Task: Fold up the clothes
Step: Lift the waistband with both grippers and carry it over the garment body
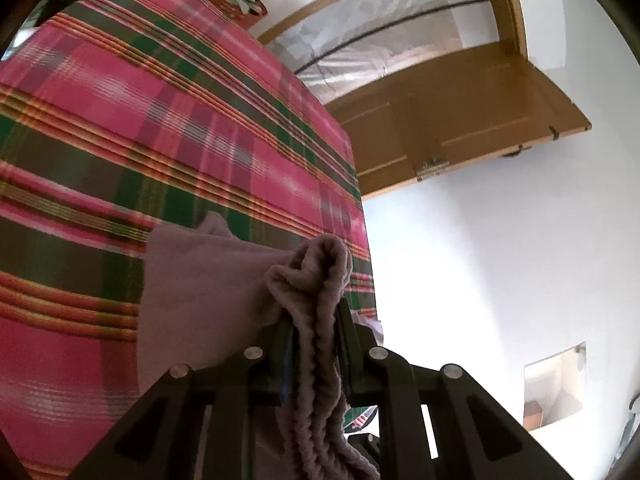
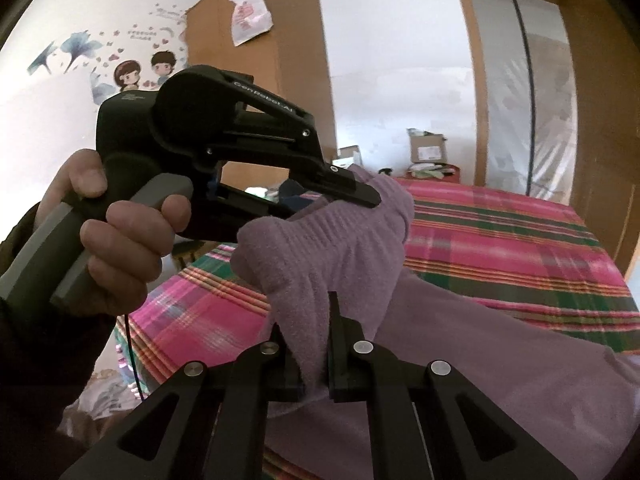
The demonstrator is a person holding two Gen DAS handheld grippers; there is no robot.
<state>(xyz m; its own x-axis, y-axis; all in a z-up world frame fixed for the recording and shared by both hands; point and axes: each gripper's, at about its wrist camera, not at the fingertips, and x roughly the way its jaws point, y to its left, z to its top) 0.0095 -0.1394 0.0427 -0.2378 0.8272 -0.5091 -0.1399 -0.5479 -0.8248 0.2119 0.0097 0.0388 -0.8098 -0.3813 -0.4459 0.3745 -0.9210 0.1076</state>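
Pink-and-green plaid bedspread (image 2: 500,232) fills the bed beneath you, with white walls, a wooden wardrobe (image 2: 264,60) and a wooden door (image 1: 460,120) beyond. Your lilac garment (image 2: 500,360) is up off the bed at its ribbed edge and stretched between both tools. Your left hand-held gripper (image 2: 356,192) is clamped on one bunched corner of the garment (image 1: 316,320), the ribbed hem running lengthwise straight through its closed fingers toward the far side. In the right wrist view your left hand (image 2: 116,236) squeezes the grey trigger handle. Your right hand-held gripper (image 2: 306,344) is clenched on a second pinch of the same ribbed hem, close beneath the left one. From those two grips the garment's long axis trails down and to the right, its smooth body draping onto the bedspread at the near right. Far off, an open cardboard box (image 2: 426,150) sits past the bed's far end with pale items poking out; what they are you can't tell. A white plastic bag (image 2: 250,12) hangs on the wardrobe front.
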